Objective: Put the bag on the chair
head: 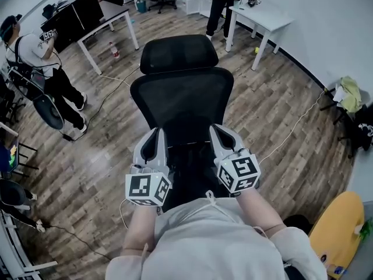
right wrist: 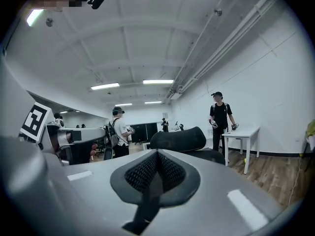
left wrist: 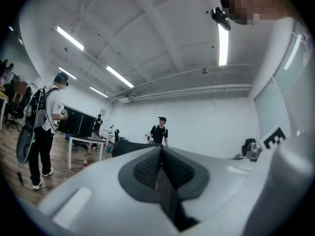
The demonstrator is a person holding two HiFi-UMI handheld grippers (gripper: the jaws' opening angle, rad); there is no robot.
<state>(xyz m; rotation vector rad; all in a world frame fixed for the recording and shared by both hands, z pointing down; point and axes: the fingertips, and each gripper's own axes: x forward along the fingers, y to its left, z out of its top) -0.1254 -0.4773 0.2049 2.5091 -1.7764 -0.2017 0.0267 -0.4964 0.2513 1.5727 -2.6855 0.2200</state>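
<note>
The black chair (head: 182, 92) stands at twelve o'clock from the person wearing the camera, headrest farthest away and backrest sloping down toward them. The left gripper (head: 155, 134) and right gripper (head: 218, 130) hang side by side at the backrest's lower edge, each with its jaws pressed together on nothing. The dark mass between them could be the seat or the bag; I cannot tell which. A bystander (head: 32, 50) stands at ten o'clock, and a white table (head: 265, 17) at one o'clock.
</note>
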